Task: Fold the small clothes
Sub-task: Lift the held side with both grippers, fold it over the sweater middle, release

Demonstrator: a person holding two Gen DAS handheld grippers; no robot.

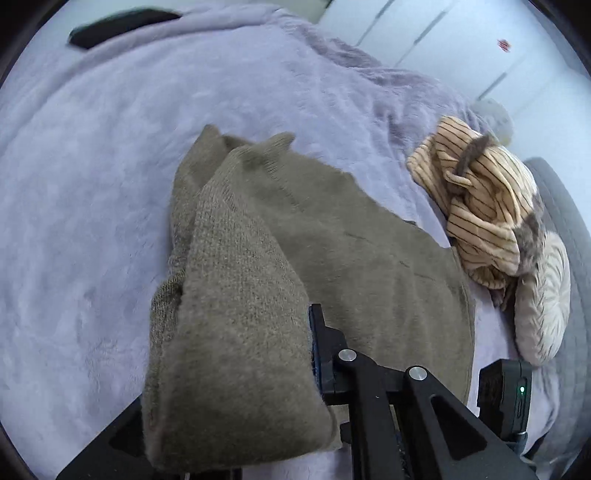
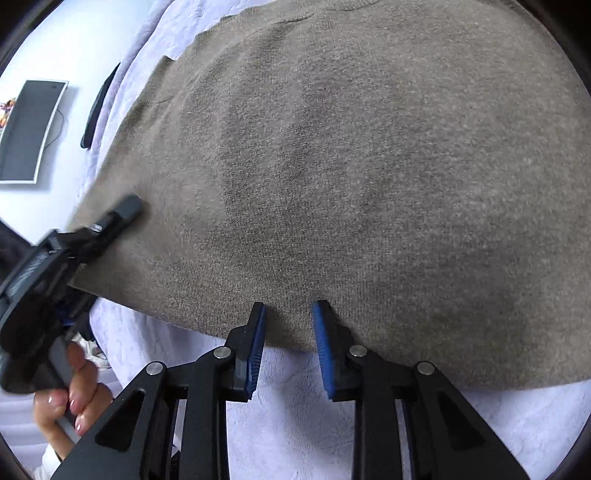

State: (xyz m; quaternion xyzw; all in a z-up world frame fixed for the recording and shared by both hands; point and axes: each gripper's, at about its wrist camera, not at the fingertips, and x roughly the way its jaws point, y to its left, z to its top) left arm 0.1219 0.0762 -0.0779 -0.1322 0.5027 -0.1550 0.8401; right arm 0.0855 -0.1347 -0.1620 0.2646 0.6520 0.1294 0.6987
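- Lay spread on a lilac blanket (image 1: 92,166) over a bed: a brown-grey knit sweater (image 1: 351,240).
- Was lifted and folded over at the near left part of the sweater, a thick flap (image 1: 229,314) hanging in front of the left wrist camera.
- Was clamped on this flap: the left claw (image 1: 314,354), with only its right finger (image 1: 321,347) visible, pressed against the cloth; the other finger hidden under the knit.
- Seen from the right wrist view, the left claw (image 2: 110,221) reached onto the left edge of the sweater (image 2: 351,166), held by a hand (image 2: 74,398) with pale polished nails.
- Stood apart: the right claw (image 2: 288,325), blue pads (image 2: 256,347) facing each other, tips just over the near hem of the sweater, with no cloth between them.
- Rested to the right of the sweater, touching its edge: a crumpled beige striped garment (image 1: 480,206).
- Sat just beside that garment, nearer the camera: a round pale cushion (image 1: 543,299).
- Lay at the far edge of the blanket: a long dark object (image 1: 122,26), blurred.
- Hung on the white wall at left in the right wrist view: a dark screen (image 2: 29,129).
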